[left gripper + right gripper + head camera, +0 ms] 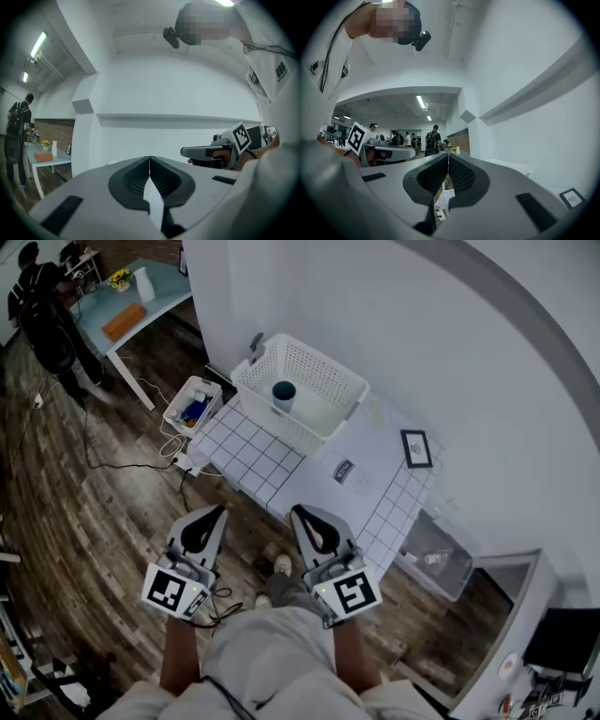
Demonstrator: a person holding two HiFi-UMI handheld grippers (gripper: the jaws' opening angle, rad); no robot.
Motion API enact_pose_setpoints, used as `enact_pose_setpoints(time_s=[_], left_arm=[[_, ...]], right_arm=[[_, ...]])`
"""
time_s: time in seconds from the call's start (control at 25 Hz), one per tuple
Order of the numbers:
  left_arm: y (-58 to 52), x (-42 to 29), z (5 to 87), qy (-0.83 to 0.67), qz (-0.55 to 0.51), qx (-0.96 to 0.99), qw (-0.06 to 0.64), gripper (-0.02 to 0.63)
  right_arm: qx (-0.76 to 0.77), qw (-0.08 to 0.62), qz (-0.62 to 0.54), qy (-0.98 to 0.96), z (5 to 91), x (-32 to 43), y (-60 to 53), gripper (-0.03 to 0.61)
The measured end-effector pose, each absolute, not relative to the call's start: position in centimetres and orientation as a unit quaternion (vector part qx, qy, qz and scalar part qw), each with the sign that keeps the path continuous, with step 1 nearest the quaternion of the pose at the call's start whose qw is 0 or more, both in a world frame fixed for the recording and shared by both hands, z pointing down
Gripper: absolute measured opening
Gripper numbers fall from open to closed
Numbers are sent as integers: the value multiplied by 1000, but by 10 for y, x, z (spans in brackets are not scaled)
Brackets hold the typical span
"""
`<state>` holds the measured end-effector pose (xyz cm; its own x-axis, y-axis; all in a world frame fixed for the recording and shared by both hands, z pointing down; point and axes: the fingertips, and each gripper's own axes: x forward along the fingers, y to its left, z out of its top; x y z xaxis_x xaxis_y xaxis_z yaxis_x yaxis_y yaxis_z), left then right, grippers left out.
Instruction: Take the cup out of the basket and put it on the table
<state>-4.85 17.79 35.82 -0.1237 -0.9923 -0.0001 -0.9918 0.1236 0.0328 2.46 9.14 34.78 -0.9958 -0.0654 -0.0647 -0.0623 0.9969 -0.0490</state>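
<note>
In the head view a white perforated basket (323, 381) stands at the far end of a small table (248, 456) covered with a white grid cloth. Upright inside the basket is a pale cup (283, 393) with a dark opening. My left gripper (217, 513) and right gripper (298, 514) are held side by side over the wooden floor, short of the table's near edge and pointing toward it. Both are shut and hold nothing. The left gripper view shows its jaws (149, 161) pressed together, with the right gripper (211, 152) beside them. In the right gripper view the jaws (448, 159) meet too, and the basket (513, 165) shows at right.
On the table lie a small black picture frame (416, 448) and a card (343, 472). A white box (193, 404) with cables sits on the floor left of the table, a clear bin (433, 559) to its right. A person (42, 315) stands by a far blue table (150, 296).
</note>
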Motion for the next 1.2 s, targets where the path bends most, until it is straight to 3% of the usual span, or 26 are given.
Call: enact_pose_setpoints(time_s=[1.2], left_arm=[[23,-166,362,-739,-8,674,7,9]], right_arm=[[-34,45,-31,998,354,-93,-58,12]])
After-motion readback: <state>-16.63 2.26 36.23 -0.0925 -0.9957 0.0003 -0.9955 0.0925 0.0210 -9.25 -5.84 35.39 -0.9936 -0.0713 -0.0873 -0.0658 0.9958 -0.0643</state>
